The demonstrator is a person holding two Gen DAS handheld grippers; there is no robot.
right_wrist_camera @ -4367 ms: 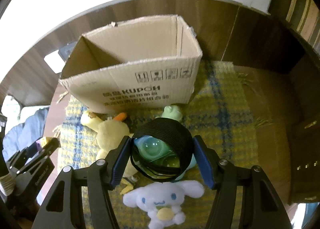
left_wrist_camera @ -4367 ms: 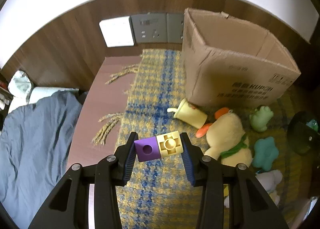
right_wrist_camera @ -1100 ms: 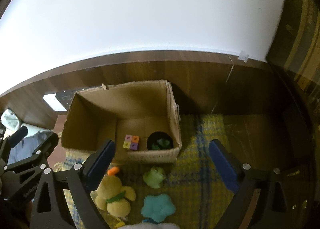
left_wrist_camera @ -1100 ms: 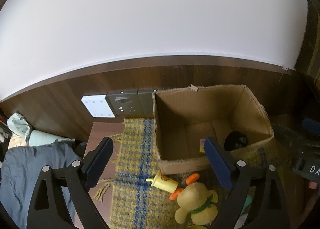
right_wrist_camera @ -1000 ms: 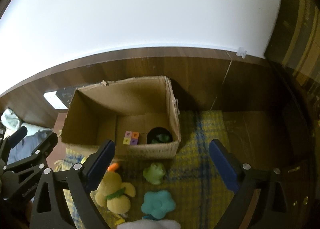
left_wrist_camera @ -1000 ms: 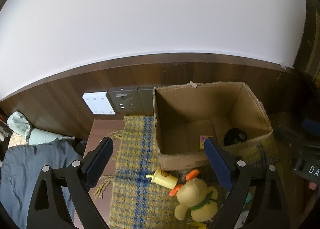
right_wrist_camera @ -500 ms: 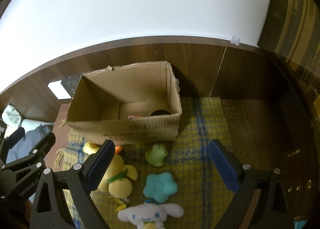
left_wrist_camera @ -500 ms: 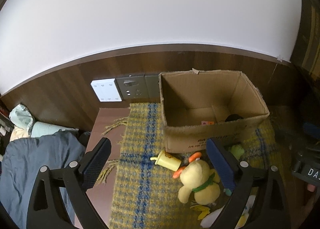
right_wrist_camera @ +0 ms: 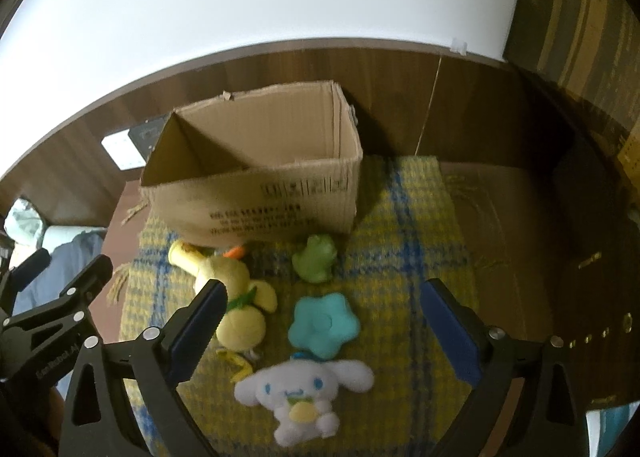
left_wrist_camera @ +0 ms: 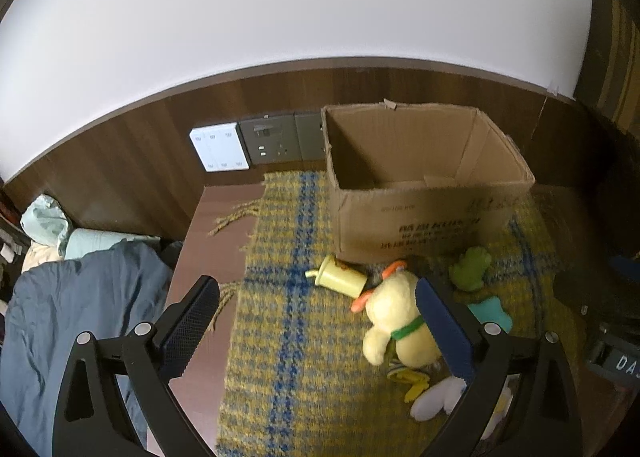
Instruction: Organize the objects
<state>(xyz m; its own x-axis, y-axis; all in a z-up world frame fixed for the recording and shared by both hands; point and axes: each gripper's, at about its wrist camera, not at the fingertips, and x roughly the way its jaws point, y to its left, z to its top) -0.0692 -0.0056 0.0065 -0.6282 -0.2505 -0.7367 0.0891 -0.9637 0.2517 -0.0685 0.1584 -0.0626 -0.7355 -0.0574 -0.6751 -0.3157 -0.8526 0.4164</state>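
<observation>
- Our left tongs are opening, already spread wide, with nothing gripped; only the plaid cloth shows between the pads.
- We take the cardboard box as landmark: it stands open-topped at the far end of the cloth, against the wood panel wall.
- Just in front of the box's left corner lies a yellow toy cup on its side.
- Touching the cup, nearer us, lies a yellow plush duck.
- In front of the box's right half sits a green frog toy, close to the box wall.
- Nearer than the frog lies a teal flower-shaped toy, and nearer still a white plush dog.
- Our right tongs are opening too, wide and empty, with the teal toy and the dog in view between the pads, untouched.
</observation>
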